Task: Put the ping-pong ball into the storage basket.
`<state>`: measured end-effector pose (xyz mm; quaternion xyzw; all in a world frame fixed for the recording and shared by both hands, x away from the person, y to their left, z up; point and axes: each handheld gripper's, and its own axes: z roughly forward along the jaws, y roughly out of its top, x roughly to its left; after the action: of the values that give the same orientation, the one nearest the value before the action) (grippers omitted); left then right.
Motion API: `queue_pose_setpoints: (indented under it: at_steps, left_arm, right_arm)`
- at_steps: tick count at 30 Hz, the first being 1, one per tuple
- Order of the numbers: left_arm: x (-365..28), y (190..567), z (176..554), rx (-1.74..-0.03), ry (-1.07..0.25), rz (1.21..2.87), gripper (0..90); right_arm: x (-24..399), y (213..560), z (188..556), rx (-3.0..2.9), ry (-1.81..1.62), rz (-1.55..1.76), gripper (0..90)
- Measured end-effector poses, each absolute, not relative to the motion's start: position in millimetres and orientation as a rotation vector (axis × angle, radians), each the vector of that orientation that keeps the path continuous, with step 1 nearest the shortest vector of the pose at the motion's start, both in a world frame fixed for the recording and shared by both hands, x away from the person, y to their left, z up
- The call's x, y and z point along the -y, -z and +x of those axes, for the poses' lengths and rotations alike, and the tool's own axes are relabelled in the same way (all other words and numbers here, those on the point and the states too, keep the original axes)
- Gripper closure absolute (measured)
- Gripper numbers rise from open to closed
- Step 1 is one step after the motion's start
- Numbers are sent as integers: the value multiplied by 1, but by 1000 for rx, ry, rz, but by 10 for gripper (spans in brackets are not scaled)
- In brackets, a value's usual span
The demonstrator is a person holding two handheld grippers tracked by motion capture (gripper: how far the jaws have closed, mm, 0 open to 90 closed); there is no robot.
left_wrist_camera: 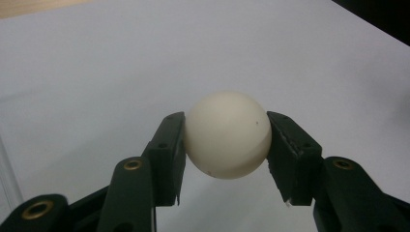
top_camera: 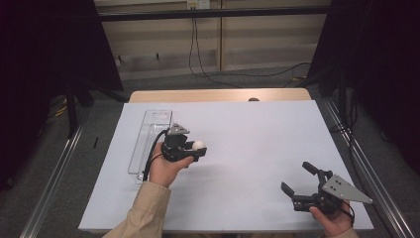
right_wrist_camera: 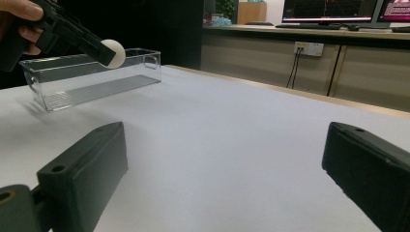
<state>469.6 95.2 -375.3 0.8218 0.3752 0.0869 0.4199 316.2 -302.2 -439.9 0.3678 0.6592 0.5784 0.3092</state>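
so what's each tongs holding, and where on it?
Left tongs clamp the white ball across its middle, one pad each side. Right tongs open, holding nothing.

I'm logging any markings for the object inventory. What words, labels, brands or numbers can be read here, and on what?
None can be read.
White ball in the left gripper: no print, only small dark specks.
Clear plastic box: no label visible.
Monitors in the right gripper view: screen contents too small and blurred to read.
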Motion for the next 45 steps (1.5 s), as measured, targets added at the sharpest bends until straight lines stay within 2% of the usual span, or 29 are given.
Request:
queue_pose_setpoints:
  at_steps: [45]
  left_arm:
    - [-112, 370, 471, -987, -256, 2050, 513]
  right_arm:
    - [302, 440, 316, -1742, -1530, 969, 19]
